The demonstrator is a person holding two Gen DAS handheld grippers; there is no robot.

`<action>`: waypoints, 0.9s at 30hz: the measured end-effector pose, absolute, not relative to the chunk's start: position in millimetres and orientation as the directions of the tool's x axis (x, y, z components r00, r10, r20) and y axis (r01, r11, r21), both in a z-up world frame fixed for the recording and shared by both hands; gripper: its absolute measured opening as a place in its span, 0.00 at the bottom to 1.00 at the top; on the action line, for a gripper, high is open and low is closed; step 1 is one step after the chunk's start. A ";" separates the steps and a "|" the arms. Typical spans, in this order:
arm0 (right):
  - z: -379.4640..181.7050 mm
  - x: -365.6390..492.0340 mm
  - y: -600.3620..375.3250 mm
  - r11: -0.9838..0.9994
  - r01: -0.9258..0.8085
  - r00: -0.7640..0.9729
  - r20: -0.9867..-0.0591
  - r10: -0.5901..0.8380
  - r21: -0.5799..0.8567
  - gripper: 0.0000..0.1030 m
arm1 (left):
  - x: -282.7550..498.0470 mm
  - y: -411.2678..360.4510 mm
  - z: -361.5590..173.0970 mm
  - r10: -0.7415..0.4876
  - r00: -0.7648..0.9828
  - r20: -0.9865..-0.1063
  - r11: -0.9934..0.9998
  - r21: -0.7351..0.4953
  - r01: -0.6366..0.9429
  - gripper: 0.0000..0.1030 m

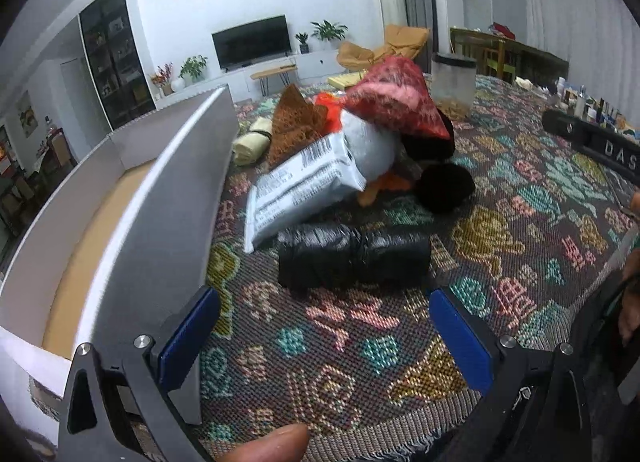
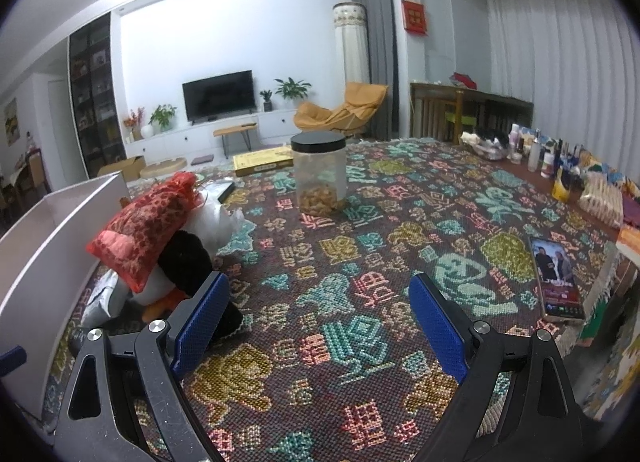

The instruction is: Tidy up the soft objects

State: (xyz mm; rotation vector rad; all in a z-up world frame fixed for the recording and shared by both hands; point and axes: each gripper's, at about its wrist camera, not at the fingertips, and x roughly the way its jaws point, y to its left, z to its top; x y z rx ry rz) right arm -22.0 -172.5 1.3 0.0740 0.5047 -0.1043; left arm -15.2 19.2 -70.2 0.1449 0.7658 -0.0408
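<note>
The left tool was held wide open and empty, just short of the black wrapped roll lying on the patterned desk beside the white box. The right tool was likewise spread and empty. The roll would best be straddled across its middle and squeezed gently before being lifted into the box.

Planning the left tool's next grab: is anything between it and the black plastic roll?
Nothing visible. The left tool is open, and only bare patterned cloth lies between its pads and the black plastic roll just ahead.
</note>
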 end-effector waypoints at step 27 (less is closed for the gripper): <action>-1.5 -16.3 -179.5 0.991 0.115 0.861 -0.505 -0.061 0.075 0.90 | 104.4 25.5 -112.2 0.000 0.530 -0.848 1.000 0.014 0.023 1.00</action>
